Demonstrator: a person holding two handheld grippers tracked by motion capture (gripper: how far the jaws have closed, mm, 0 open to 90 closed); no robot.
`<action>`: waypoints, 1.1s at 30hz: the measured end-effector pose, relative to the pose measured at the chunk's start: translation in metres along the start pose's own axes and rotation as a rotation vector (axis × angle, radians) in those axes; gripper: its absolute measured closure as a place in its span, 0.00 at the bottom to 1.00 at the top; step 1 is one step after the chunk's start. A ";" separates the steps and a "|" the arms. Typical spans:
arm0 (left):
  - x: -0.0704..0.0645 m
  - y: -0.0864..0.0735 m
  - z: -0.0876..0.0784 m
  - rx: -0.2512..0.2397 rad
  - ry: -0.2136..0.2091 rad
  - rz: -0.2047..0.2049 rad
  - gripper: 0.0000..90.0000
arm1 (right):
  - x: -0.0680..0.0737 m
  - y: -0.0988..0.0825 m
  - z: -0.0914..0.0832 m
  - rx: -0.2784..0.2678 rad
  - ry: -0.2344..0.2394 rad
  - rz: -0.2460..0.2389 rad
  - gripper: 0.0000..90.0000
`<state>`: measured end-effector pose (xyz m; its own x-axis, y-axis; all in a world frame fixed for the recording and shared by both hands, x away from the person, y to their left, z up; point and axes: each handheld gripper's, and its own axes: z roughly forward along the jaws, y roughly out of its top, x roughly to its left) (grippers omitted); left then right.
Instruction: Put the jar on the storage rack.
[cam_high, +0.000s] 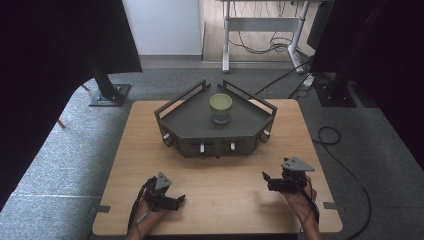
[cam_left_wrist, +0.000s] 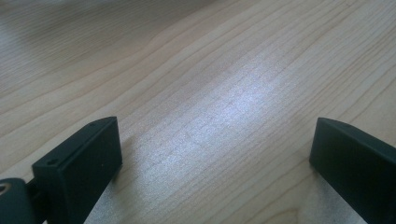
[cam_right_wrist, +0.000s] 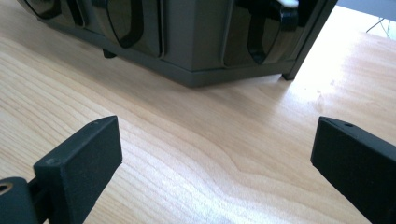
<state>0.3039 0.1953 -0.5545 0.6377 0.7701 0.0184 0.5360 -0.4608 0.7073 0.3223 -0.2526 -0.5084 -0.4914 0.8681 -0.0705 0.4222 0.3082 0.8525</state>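
Near edge, bottom of the high view: the left claw (cam_high: 176, 199) is seen lower left, the right claw (cam_high: 265, 178) lower right, both held low over the bare wooden counter (cam_high: 220, 175), each in a hand w/ cable trailing. In the left gripper view the left claw (cam_left_wrist: 212, 154) is released, jaws spread wide, nothing but wood grain between them. Same in the right gripper view: right claw (cam_right_wrist: 215, 154) released, jaws wide apart, nothing gripped.

Farther up, centre of the high view, a dark angular tray unit (cam_high: 190, 120) w/ railings is set on the counter; small white knobs are seen along its front face. Its front face (cam_right_wrist: 187, 42) is seen across the top of the right gripper view, near but apart from the right claw.

On the tray's deck, upper centre, a green cup (cam_high: 220, 107) stands upright, well apart from both claws.

Judged: start of an approach step, nothing engaged yet. The likeliest object is the cup or the front knobs; which one can't be told. Next move calls for a forward reach, right claw being closer to the unit, jaws kept spread until the target is straddled, railings to be cleared if the cup is approached.
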 end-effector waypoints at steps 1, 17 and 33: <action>0.000 0.000 0.000 0.000 0.000 0.000 0.02 | 0.000 -0.002 0.000 0.003 -0.001 0.002 0.02; 0.000 0.000 0.000 0.000 0.000 0.000 0.02 | 0.000 -0.026 0.002 0.041 -0.008 0.021 0.02; 0.000 0.000 0.000 0.000 0.000 0.000 0.02 | 0.002 -0.042 0.005 0.098 -0.011 0.036 0.02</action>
<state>0.3039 0.1953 -0.5545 0.6376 0.7702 0.0184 0.5360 -0.4606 0.7075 0.3077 -0.2620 -0.5464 -0.4661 0.8835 -0.0471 0.5123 0.3129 0.7998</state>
